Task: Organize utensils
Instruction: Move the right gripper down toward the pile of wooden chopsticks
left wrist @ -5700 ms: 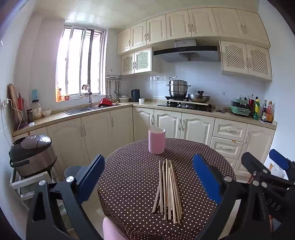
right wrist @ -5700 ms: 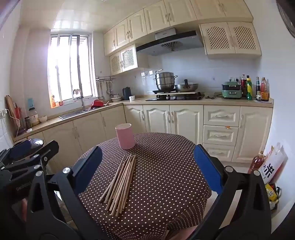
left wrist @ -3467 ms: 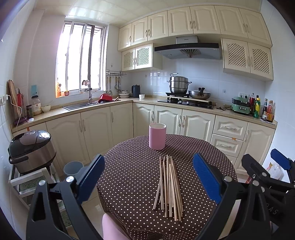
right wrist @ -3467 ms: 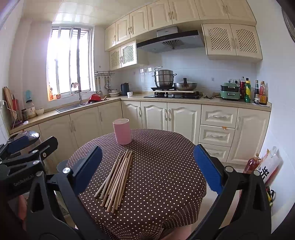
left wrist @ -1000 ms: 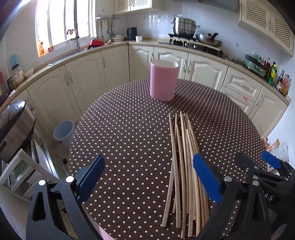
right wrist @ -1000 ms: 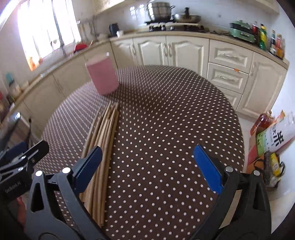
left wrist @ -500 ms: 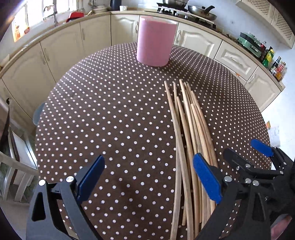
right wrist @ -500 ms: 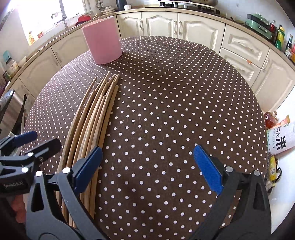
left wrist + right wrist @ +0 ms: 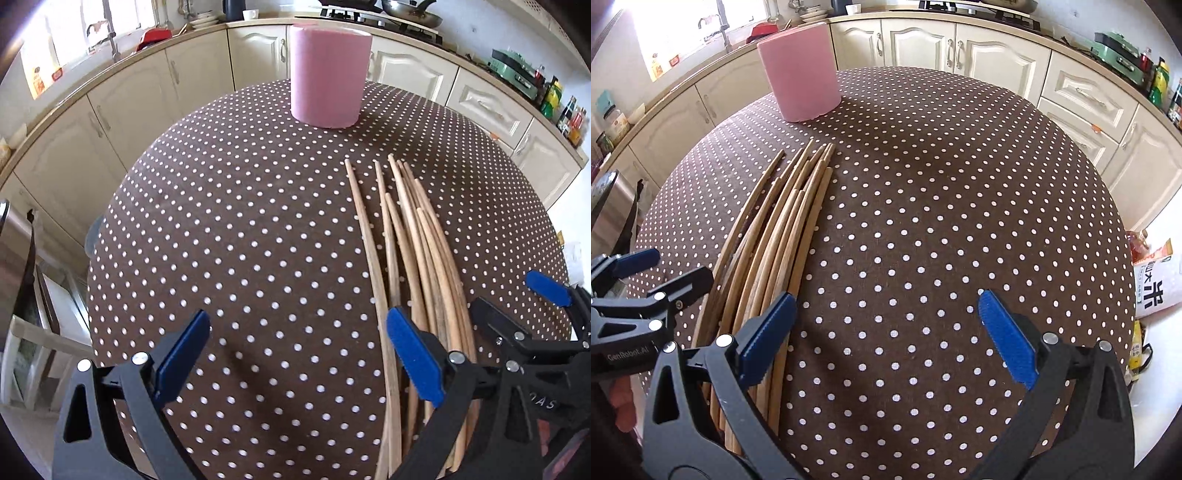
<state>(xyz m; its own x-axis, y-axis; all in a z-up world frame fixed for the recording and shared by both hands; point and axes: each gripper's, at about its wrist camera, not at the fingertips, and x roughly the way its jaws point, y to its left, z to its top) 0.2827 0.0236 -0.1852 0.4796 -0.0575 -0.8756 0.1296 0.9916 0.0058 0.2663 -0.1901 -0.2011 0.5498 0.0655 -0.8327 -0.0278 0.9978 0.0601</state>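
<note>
Left wrist: left gripper (image 9: 295, 354) spread, low over bench (image 9: 240, 240), chopsticks (image 9: 413, 258) by its right jaw, cup (image 9: 328, 74) beyond; right wrist: right gripper (image 9: 886, 336) spread, empty beside the chopsticks (image 9: 775, 240) — approach step, next pinch one.

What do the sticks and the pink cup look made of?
Sticks: probably bamboo or wood, judging by the pale tan, matte surface with faint grain; they look unvarnished. Cup: even pink, matte, without glare; it could be plastic or matte ceramic, and the views leave that open.
</note>
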